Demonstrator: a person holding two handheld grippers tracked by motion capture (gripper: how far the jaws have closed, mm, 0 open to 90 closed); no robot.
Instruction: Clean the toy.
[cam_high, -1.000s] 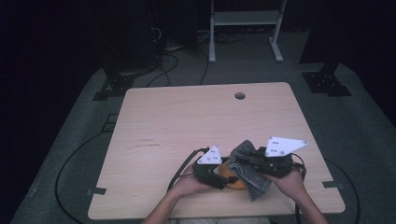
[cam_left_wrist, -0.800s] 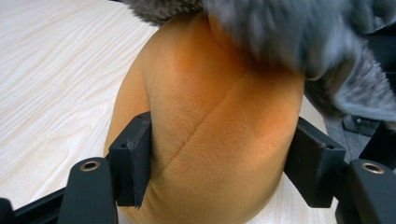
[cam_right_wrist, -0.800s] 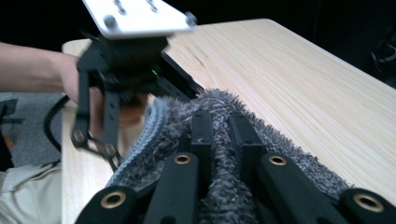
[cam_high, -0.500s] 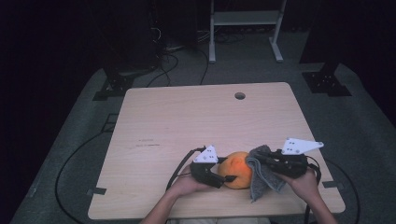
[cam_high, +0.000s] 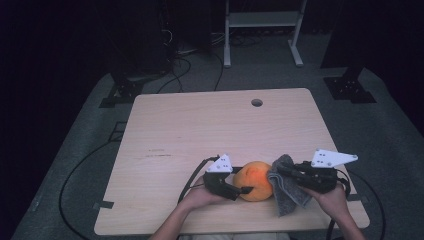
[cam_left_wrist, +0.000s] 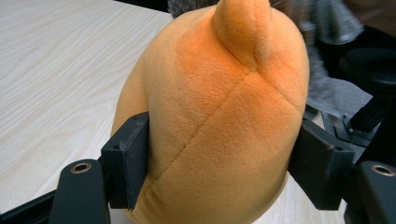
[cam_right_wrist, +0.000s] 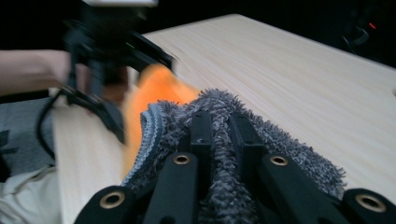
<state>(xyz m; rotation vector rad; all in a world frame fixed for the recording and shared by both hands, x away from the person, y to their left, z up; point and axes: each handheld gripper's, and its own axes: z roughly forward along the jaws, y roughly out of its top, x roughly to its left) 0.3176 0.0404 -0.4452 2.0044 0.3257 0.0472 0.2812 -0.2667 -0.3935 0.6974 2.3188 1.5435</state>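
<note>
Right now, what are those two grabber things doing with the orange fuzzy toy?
A person sits at a wooden table with a grabber in each hand. The left gripper has its jaws on both sides of the orange plush toy, which sits on the table. The right gripper is clamped on a grey fuzzy cloth and holds it right beside the toy. It looks like the toy is being wiped with the cloth.
</note>
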